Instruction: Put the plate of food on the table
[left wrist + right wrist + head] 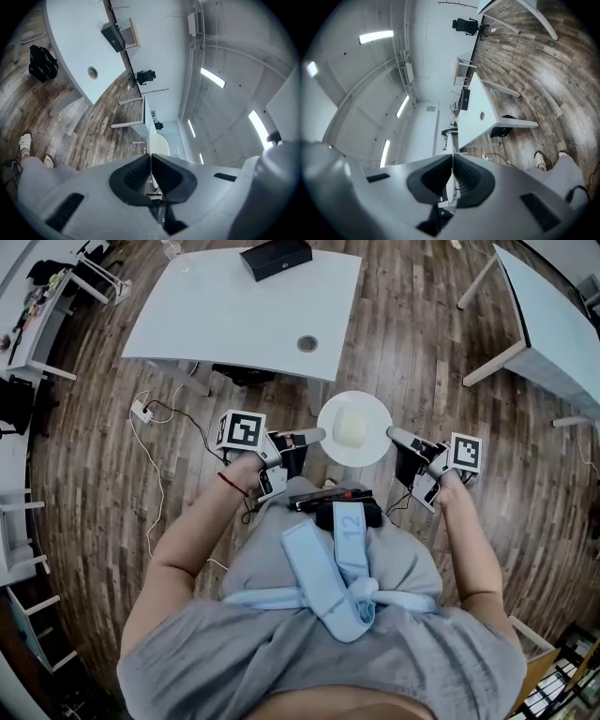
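Observation:
A white round plate [339, 455] with a pale yellow block of food [351, 428] is held in the air in front of the person, above the wooden floor. My left gripper [317, 435] is shut on the plate's left rim, and my right gripper [392, 435] is shut on its right rim. In the left gripper view the plate [151, 143] shows edge-on, clamped between the jaws. The right gripper view shows the plate's rim [450, 180] clamped the same way. The white table [246, 307] stands just ahead of the plate.
A black box [276, 257] lies at the table's far edge, and a round cable port [307, 343] sits near its front edge. A second white table [548, 320] stands at the right. Cables and a power strip [142, 411] lie on the floor at the left.

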Demonstrator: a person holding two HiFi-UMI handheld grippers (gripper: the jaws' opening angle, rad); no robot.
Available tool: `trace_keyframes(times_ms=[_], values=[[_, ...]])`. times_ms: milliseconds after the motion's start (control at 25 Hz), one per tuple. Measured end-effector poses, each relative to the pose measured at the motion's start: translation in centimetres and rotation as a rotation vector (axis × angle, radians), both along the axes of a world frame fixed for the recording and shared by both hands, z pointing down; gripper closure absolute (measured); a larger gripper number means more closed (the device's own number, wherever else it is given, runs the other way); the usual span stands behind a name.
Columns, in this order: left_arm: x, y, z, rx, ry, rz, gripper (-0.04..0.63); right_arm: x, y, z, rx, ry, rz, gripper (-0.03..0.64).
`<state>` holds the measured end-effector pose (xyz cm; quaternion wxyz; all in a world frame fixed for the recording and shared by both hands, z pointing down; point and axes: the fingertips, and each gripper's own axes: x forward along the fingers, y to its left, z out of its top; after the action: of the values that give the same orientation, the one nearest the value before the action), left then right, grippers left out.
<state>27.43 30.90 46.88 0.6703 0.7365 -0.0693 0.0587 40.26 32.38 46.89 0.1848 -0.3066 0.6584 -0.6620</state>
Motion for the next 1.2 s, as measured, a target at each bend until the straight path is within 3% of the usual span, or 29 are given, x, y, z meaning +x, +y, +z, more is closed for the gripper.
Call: trace_keyframes(times_ms=[520, 840, 1200], values=[[-7.0, -1.4, 0.4, -0.046, 0.008, -0.178, 0.569, -7.0, -4.1, 0.2, -0.026, 0.004, -0.201, 0.580], [-9.5, -2.4, -0.2, -0.035, 0.025, -0.267, 0.569, -9.8, -6.2, -0.1, -0.020, 0.020, -0.297, 0.580], [-17.2, -8.6, 0.4, -0.054, 0.027, -0.318, 0.569, -17.6, -13.1, 0.1, -0.031, 0.028, -0.340, 0.581]])
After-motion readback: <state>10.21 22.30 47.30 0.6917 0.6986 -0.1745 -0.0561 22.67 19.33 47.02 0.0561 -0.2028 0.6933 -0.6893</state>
